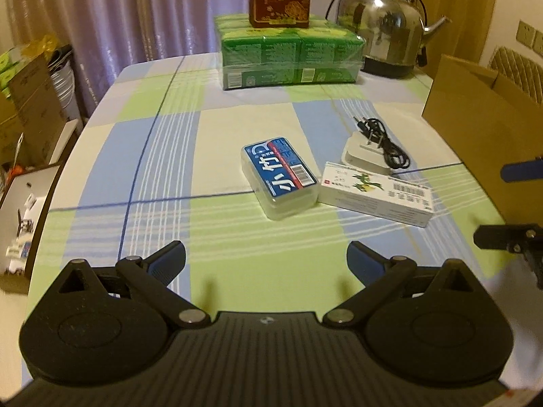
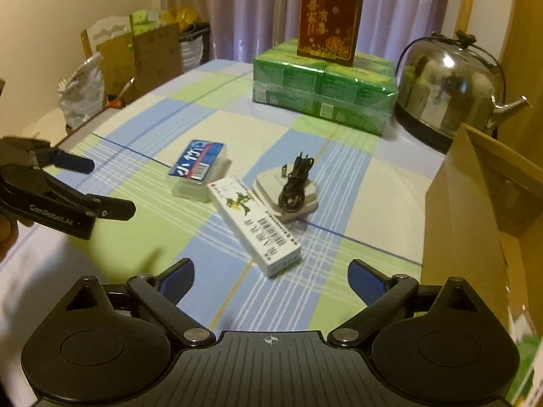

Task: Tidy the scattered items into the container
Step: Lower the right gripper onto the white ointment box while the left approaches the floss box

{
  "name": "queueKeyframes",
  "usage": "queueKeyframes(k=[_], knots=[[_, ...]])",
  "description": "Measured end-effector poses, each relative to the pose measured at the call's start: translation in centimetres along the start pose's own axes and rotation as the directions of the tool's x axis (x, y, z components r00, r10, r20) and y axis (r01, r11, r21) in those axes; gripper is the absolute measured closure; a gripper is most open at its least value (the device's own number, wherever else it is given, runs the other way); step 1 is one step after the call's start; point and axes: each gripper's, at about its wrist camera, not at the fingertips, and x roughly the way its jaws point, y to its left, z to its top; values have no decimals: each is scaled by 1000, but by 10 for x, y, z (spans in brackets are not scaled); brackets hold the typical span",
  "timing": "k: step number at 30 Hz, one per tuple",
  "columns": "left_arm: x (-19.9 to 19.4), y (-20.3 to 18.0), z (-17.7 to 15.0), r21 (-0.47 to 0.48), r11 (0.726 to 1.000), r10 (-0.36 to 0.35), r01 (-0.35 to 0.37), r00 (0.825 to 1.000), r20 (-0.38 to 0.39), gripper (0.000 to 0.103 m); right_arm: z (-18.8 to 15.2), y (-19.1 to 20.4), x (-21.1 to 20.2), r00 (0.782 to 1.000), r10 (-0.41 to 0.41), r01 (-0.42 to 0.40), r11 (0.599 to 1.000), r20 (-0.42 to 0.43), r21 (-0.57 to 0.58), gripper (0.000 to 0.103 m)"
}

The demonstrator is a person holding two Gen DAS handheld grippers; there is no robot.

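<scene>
Both grippers hover spread wide over the checked tablecloth (image 1: pixel 163 142), holding nothing.

The left gripper (image 1: pixel 266 264) and the right gripper (image 2: pixel 270 279) have their blue pads apart and empty. In the middle of the table lie three things close together: a clear case with a blue label (image 1: pixel 280 178), a long white box (image 1: pixel 376 195) just beside it, and a white charger (image 1: pixel 364 156) with a black cable (image 1: pixel 387 142) on top. The cardboard box (image 1: pixel 475 129) stands open at the right side of them.
</scene>
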Motion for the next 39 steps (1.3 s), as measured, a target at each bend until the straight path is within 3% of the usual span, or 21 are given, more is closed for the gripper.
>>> queueKeyframes(k=[4,11,24,27,32,37,39], knots=[[17,3,12,50,999,-15,16,1000,-3,3,5,-2,29,999,-1,-1,999,-38,-48,22],[25,18,24,-1,999,-49,49,998,27,3,6,-3,69,998,-4,-5,992,-68,-130,35],[47,27,30,-67,995,-66,69,997,43,4,15,8,90,998,16,-25,987,-60,-161,51],[53,23,33,-62,996,-67,70,996,50,4,13,8,86,998,21,-27,993,-54,-118,53],[63,17,38,-65,995,-67,71,996,57,4,10,4,77,999,3,-2,999,-43,38,66],[71,7,41,-47,996,-73,76,996,58,7,5,9,68,999,12,-9,997,-37,75,67],[73,1,42,-28,997,-67,68,996,56,14,2,13,65,999,6,-4,998,-35,65,67]])
